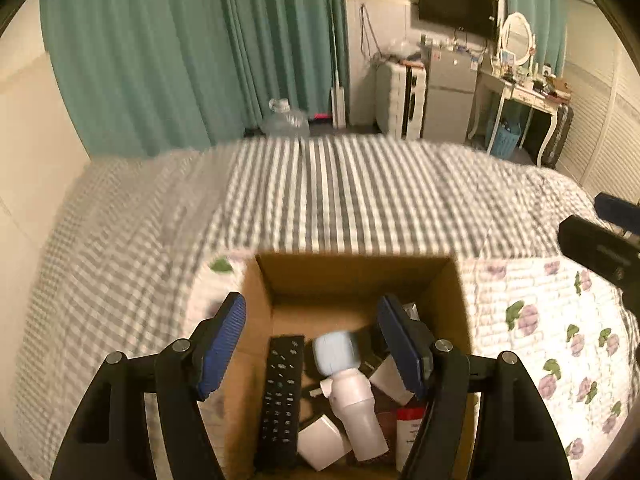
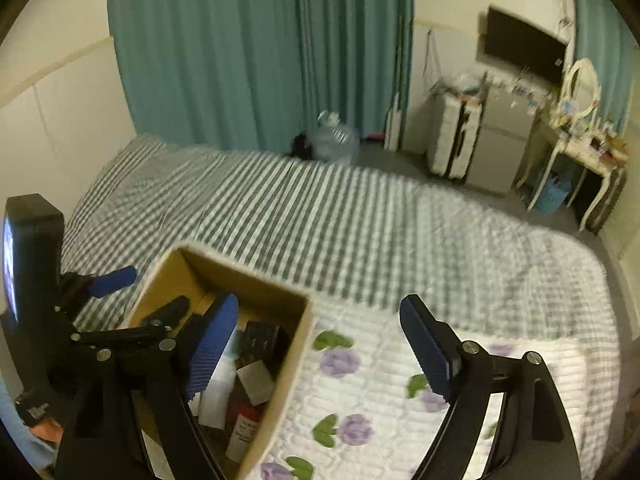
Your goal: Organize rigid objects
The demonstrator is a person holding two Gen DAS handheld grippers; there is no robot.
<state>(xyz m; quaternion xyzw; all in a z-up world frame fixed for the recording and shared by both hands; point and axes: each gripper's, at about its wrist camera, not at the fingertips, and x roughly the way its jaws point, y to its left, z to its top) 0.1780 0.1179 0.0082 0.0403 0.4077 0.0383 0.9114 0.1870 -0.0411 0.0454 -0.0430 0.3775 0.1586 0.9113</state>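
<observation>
the cardboard box (image 1: 356, 276) sits on the bed (image 1: 320, 200), holding a black remote (image 1: 282, 392), a white-and-blue device (image 1: 344, 376) and small white boxes. the left gripper (image 1: 312, 344) hangs directly above it, fingers wide, nothing between them; the remote's long axis runs along its pointing line. the right gripper (image 2: 320, 348), fingers wide and empty, straddles the box's right wall, farther off.

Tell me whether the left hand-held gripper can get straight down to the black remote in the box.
Probably yes. The left hand-held gripper hangs open above the cardboard box, and the remote lies on top along the left wall with nothing over it. That wall and the white-and-blue device beside it leave little room.
</observation>
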